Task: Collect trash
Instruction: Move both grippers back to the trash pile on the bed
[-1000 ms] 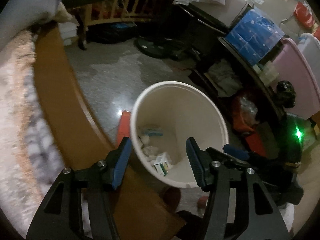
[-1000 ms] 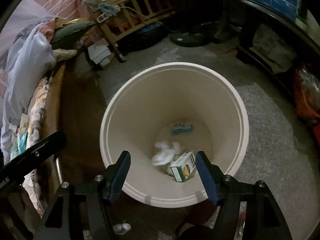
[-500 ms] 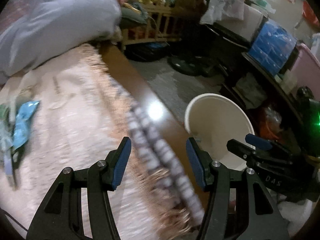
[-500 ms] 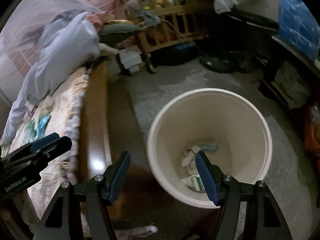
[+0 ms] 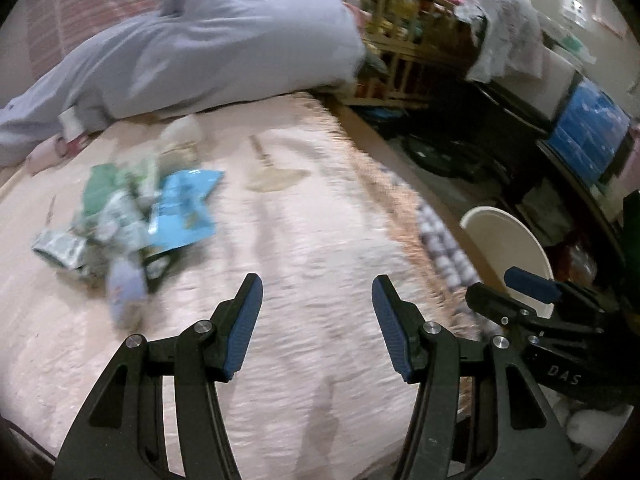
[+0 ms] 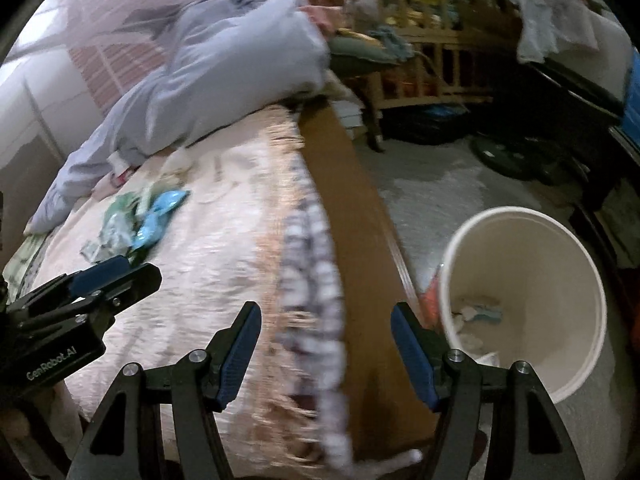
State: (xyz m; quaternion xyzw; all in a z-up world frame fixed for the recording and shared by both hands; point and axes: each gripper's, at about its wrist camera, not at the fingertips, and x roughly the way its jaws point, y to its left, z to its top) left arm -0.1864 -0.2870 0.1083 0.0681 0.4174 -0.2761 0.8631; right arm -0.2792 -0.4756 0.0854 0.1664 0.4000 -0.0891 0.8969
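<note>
We see the left gripper [image 5: 317,328] hanging over the pink bedspread [image 5: 304,240] with its jaws spread wide and nothing between them; the blue pads [image 5: 244,328] touch nothing. The right gripper [image 6: 326,354] is likewise wide open and empty, poised above the fringed edge of the bedspread [image 6: 224,264] and the brown wooden bed rail [image 6: 352,240]. The trash still to be collected lies in a loose pile [image 5: 128,220] on the bed, to the far left of the left gripper: a blue wrapper [image 5: 184,212] on its right side, green and white printed packets [image 5: 104,216] heaped beside it, and a pale lilac item [image 5: 126,292] at its near edge; motion blur keeps us from reading any of them more closely. In the right wrist view the same pile [image 6: 132,220] sits on the left part of the bed, just beyond the left gripper [image 6: 92,284], whose tip enters from the left. On the floor to the right of the bed stands the cream waste bin [image 6: 592,280], upright, holding a few scraps [image 6: 476,314], among them something teal and some white crumpled paper. From the left wrist view we catch the bin's rim [image 5: 516,224] at the right, partly hidden behind the right gripper [image 5: 532,284]. A grey-blue duvet [image 5: 224,40] is bunched across the far end of the bed, and a wooden cot [image 6: 444,56] stands beyond it.
</note>
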